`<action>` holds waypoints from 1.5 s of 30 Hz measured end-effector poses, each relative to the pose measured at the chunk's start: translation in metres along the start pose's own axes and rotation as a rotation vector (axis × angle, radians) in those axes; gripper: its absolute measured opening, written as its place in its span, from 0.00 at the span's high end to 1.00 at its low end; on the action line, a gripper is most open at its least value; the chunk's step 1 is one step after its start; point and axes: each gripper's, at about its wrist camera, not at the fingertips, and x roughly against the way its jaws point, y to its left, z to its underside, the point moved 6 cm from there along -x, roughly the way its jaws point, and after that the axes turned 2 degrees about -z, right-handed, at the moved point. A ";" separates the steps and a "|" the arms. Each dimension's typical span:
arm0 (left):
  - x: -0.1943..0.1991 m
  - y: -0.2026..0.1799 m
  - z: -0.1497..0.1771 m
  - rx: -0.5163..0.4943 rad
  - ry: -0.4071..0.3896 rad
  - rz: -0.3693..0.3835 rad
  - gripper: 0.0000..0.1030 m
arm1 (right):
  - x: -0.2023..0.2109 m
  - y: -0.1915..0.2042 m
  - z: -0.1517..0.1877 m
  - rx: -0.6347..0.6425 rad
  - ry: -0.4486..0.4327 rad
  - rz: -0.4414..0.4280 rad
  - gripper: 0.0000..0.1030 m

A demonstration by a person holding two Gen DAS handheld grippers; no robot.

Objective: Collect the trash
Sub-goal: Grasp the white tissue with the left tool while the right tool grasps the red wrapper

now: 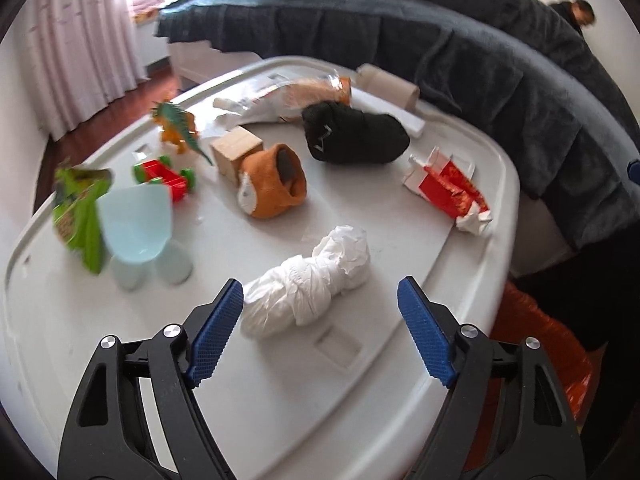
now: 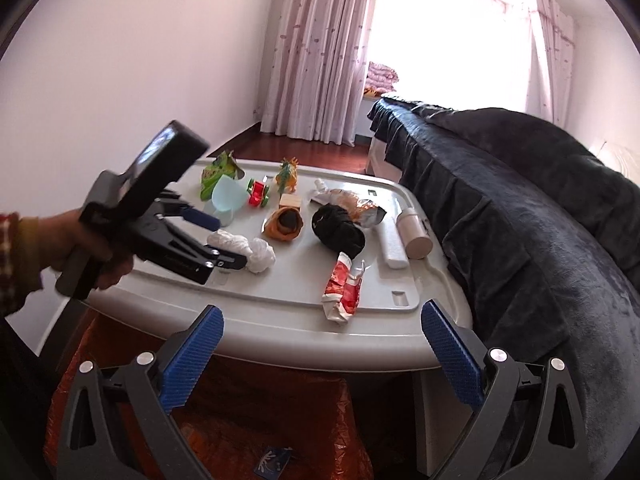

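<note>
Straddling the crumpled white tissue (image 1: 310,280) on the counter (image 1: 280,380), the left gripper (image 1: 320,300) gapes wide, probably readying a grasp; the right gripper (image 2: 322,330) waits wide, empty.

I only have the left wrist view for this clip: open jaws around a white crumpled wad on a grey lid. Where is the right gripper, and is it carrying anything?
Observer: The right gripper is open and empty, held back off the near edge of the grey lid.
Operator: What's under it? I see just an orange sliver.
Observer: An orange bag spreads below the lid, directly beneath the right gripper.
Operator: Is the left gripper touching the wad?
Observer: From the right wrist view the left gripper has one finger on each side of the white wad; contact is hard to tell.
</note>
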 end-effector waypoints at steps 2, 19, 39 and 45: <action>-0.007 0.005 -0.004 -0.019 0.004 -0.007 0.25 | -0.002 -0.003 0.002 -0.020 0.010 -0.007 0.05; -0.026 0.025 -0.001 0.249 0.009 -0.054 0.73 | -0.011 -0.013 0.008 -0.075 0.047 -0.019 0.05; 0.099 -0.026 0.068 0.526 -0.194 -0.171 0.73 | -0.149 -0.018 -0.026 -0.077 0.114 0.099 0.06; 0.106 -0.031 0.082 0.552 -0.180 -0.174 0.73 | -0.176 -0.030 -0.011 -0.166 0.205 0.065 0.42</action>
